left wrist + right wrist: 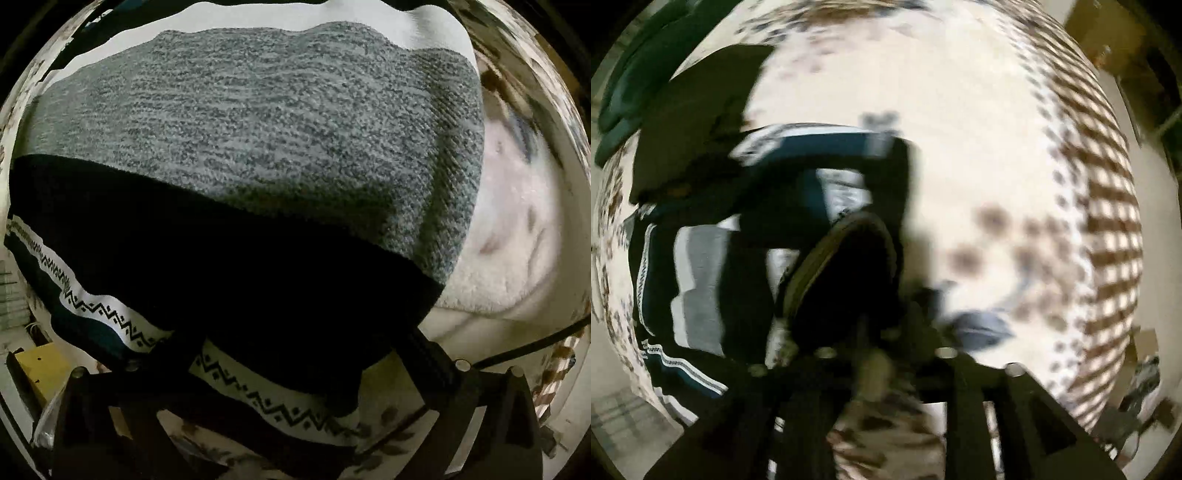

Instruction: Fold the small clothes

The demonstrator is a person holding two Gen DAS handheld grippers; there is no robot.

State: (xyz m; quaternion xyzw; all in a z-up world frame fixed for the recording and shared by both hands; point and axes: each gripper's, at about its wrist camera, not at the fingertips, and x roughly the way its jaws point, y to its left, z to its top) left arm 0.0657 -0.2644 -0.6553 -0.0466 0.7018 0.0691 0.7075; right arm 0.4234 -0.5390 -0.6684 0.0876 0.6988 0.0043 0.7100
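Grey marled knit with black and zigzag-patterned bands, the folded sweater (pixel 258 155) lay directly ahead of the left hand-held gripper (pixel 291 347), whose jaws stood released, wide apart over its black band. Right hand-held gripper (pixel 886 332): view blurred, grip indeterminable; sweater lay to its left on floral bedding (pixel 960 110).

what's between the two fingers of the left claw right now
In the left wrist view, the black hem of the grey knit sweater and its white zigzag-patterned band lie between the left claw's wide-spread fingers.
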